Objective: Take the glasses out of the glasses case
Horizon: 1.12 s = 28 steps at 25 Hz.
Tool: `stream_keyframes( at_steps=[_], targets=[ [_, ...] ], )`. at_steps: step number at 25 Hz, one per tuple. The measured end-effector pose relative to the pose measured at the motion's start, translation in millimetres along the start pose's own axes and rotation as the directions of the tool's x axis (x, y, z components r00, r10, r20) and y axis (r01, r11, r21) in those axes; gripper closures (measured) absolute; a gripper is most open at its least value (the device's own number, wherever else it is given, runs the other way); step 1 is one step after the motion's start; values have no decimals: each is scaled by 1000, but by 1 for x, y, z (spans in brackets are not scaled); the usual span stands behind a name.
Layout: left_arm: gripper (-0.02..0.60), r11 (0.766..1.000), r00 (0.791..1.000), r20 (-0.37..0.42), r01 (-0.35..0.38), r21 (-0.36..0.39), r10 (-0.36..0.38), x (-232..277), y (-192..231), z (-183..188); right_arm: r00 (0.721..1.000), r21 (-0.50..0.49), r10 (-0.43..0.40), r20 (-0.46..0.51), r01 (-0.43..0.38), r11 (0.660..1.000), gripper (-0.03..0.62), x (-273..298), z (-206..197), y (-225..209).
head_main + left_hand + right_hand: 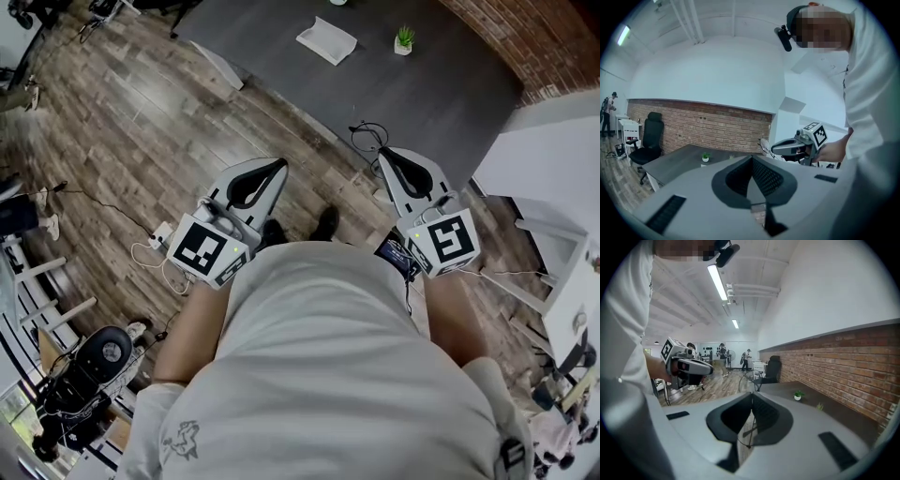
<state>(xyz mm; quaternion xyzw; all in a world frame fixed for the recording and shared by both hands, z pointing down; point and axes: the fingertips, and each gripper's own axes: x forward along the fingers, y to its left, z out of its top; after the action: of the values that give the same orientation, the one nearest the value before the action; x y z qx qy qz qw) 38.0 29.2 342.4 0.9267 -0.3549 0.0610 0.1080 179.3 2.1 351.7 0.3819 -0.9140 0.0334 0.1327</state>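
planked wooden floor (122, 122) is seen beneath the person, and a white power strip (159, 234) with loose cables lies on it at the left. the grey left gripper (277, 167), lined in black and topped by a marker cube, is held out low in front of the white shirt (328, 356). its jaws are pressed together tip to tip, and nothing is pinched between them. a flat white rectangular object (326, 40) is seen further off on the dark grey table (450, 94). whether it is the glasses case cannot be told, and no glasses can be made out. a small green potted plant (404, 39) is set just to its right. the grey right gripper (385, 154) is held beside the left one, well short of the table. its jaws are likewise closed on nothing. a red brick wall (534, 37) is seen at the far right.
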Motion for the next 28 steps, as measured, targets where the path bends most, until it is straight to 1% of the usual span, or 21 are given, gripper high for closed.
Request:
stream_keyframes(
  at_steps=[8, 17, 28],
  targets=[
    [571, 997, 998, 8, 64, 31, -65, -44, -10, 0, 998, 17, -66, 6, 66, 998, 579, -14, 7, 45],
    [571, 996, 997, 23, 77, 32, -78, -108, -5, -7, 994, 5, -105, 4, 105, 994, 579, -19, 16, 100],
    [571, 994, 994, 45, 97, 46, -99, -165, -4, -9, 993, 9, -119, 9, 118, 993, 579, -20, 20, 162]
  ],
)
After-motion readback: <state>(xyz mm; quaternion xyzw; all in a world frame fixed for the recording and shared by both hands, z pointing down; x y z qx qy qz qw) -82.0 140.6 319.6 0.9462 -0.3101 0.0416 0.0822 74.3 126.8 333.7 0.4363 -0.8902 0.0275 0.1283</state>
